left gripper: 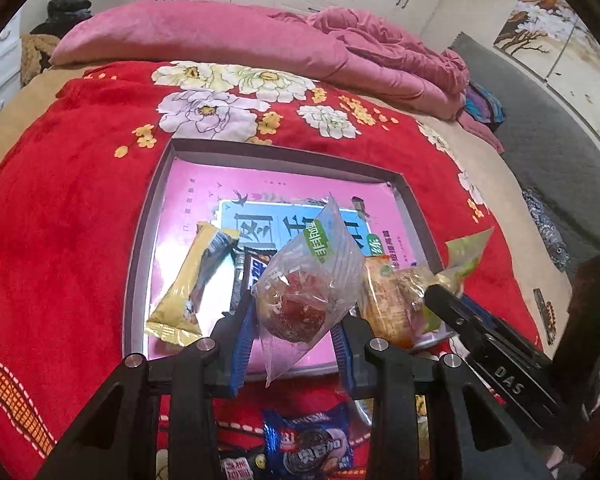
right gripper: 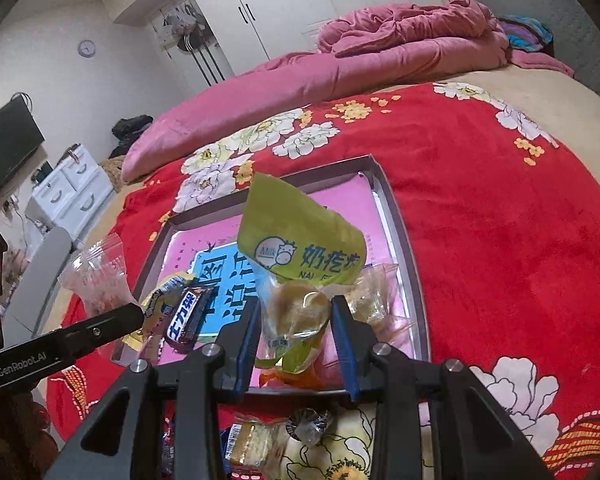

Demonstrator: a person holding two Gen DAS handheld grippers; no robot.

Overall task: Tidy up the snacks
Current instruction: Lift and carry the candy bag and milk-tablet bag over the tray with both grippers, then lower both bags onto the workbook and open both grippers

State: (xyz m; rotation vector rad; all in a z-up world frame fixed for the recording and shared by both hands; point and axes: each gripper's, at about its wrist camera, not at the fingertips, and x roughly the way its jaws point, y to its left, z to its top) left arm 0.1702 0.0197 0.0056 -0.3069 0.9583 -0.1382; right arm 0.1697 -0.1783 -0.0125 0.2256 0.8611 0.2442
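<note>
A shallow grey box (left gripper: pixel 150 200) with a pink and blue printed bottom lies on the red flowered blanket. My left gripper (left gripper: pixel 296 320) is shut on a clear bag with a red-brown snack (left gripper: pixel 300 300), held above the box's near edge. Over the box's near right part, my right gripper (right gripper: pixel 296 320) is shut on a yellow-green milk-snack pack (right gripper: pixel 300 240). Inside the box lie a gold bar (left gripper: pixel 192 280), a dark chocolate bar (right gripper: pixel 188 312) and clear-wrapped pastries (left gripper: pixel 384 300). In the left wrist view the right gripper (left gripper: pixel 480 332) comes in from the right.
Loose snacks lie on the blanket in front of the box: a blue cookie pack (left gripper: pixel 308 444), a yellow cake pack (right gripper: pixel 248 444) and a small round wrapped sweet (right gripper: pixel 308 420). A pink quilt (left gripper: pixel 240 40) is heaped at the far side of the bed.
</note>
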